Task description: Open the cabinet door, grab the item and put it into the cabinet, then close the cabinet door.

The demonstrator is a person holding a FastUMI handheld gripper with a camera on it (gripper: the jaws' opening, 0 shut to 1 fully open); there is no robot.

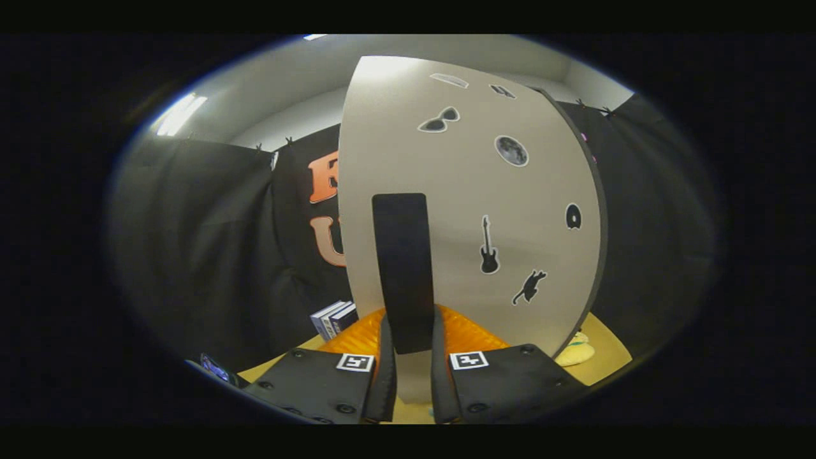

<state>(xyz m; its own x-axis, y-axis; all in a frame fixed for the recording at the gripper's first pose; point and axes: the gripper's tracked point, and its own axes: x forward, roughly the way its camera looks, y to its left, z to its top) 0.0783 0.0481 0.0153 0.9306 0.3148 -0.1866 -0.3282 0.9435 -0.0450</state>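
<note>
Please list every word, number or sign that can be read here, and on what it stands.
Cabinet door: picture stickers, no words.
Books beside the door: spine print too small to read.
Gripper, fingers shut on the door's black handle: two square black-and-white markers, no readable text.

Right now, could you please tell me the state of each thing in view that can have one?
gripper: fingers closed on the door's black handle, one on each side.
black handle: upright on the door, its lower end between the fingers.
cabinet door: held by its handle; whether it is open or closed cannot be told.
books: standing together on the table, left of the door.
</note>
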